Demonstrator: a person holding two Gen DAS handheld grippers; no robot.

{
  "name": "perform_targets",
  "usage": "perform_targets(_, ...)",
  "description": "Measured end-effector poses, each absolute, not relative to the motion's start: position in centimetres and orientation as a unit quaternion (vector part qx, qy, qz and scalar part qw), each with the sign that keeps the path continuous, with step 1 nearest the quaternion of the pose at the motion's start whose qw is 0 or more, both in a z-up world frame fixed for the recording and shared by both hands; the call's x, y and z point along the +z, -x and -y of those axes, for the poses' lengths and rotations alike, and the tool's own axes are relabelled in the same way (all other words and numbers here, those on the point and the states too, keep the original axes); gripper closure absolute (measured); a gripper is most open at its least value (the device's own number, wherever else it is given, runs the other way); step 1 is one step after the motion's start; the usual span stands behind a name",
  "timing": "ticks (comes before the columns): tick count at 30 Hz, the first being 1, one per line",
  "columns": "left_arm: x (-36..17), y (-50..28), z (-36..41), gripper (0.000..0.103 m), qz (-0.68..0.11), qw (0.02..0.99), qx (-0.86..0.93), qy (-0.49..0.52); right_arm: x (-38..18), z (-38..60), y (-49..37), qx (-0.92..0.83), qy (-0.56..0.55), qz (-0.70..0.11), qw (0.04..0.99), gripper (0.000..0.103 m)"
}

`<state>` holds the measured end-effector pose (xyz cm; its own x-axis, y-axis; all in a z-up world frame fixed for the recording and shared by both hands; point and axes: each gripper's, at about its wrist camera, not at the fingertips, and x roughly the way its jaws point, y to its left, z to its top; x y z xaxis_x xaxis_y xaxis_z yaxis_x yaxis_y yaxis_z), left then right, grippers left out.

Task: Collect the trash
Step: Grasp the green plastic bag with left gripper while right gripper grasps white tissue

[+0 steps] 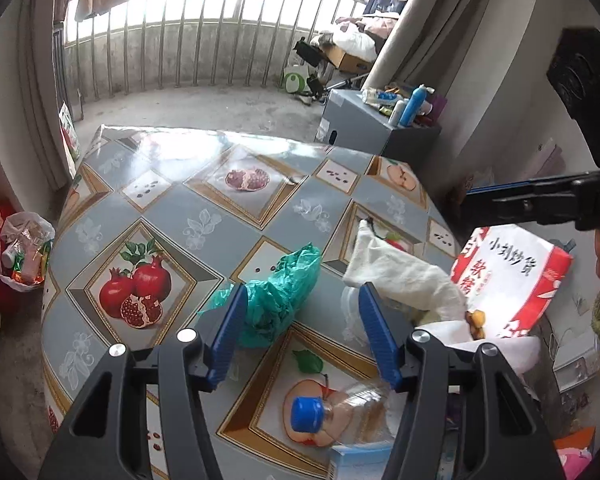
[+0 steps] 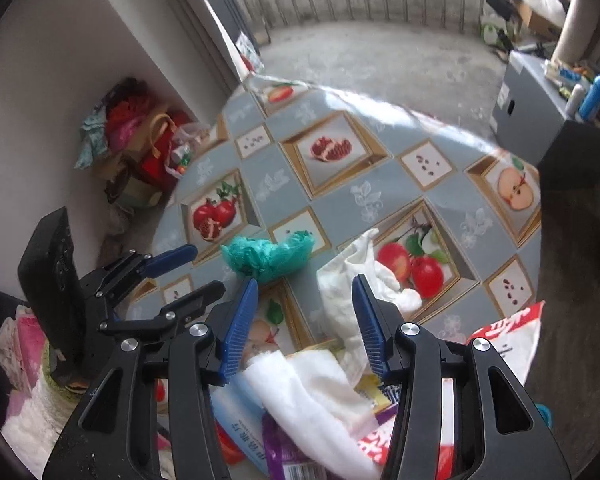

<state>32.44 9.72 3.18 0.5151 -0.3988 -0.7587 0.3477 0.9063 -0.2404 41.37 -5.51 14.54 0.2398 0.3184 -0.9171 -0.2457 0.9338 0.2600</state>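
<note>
A: What carries the things?

B: A table (image 1: 204,216) under a glossy grey cloth printed with framed pomegranates and apples. Past its far edge lie a bare concrete floor (image 1: 220,104) and a railing (image 1: 204,40) with bright daylight behind.

A: And the tongs?

B: The left tongs (image 1: 302,306) stand apart with nothing between the blue pads; so do the right tongs (image 2: 305,299). Both hang above the near part of the table, tilted down.

A: Where is the trash?

B: A crumpled green plastic bag (image 1: 284,292) lies just ahead of the left tongs, close to their left pad. A white cloth pouch (image 1: 396,272) lies ahead and to their right. A clear bottle with a blue cap (image 1: 312,414) lies below them on its side. Under the right tongs sits a heap: white tissue (image 2: 312,392), a purple wrapper (image 2: 284,448), and a red-and-white paper bag (image 2: 512,344) to their right.

A: Any containers?

B: A clear plastic bag (image 1: 26,252) holding wrappers sits on the floor, far left of the left tongs. A grey box (image 1: 364,124) far ahead, to the right, carries bottles on top.
</note>
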Motion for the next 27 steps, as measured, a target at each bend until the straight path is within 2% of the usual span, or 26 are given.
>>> perform_targets(5,-0.1,-34.6,-8.0,0.047,-0.469,0.853,-0.230,-0.007,9.2,4.9,-44.5,0.142,-0.010,-0.661,0.736,0.056)
perform_targets(9,-1.9,-35.5,-7.0,0.047,-0.465,0.858,-0.211,-0.058,6.6,4.9,-45.3,0.131,-0.002,-0.688,0.714,0.057)
perform_targets(14,-2.2,-35.7,-6.8,0.048,-0.456,0.864,-0.194,-0.086,5.6,5.3,-45.2,0.127,0.006,-0.702,0.700,0.071)
perform_targets(16,-2.3,-35.7,-6.7,0.059,-0.452,0.868,-0.182,-0.099,5.8,5.4,-45.2,0.127,0.009,-0.701,0.702,0.082)
perform_targets(19,-2.2,-35.8,-7.0,0.067,-0.451,0.870,-0.171,-0.102,6.6,5.7,-45.1,0.127,0.007,-0.693,0.710,0.094)
perform_targets(27,0.1,-34.3,-7.2,0.078,-0.435,0.877,-0.176,-0.102,11.3,6.5,-43.9,0.132,0.007,-0.643,0.755,0.097)
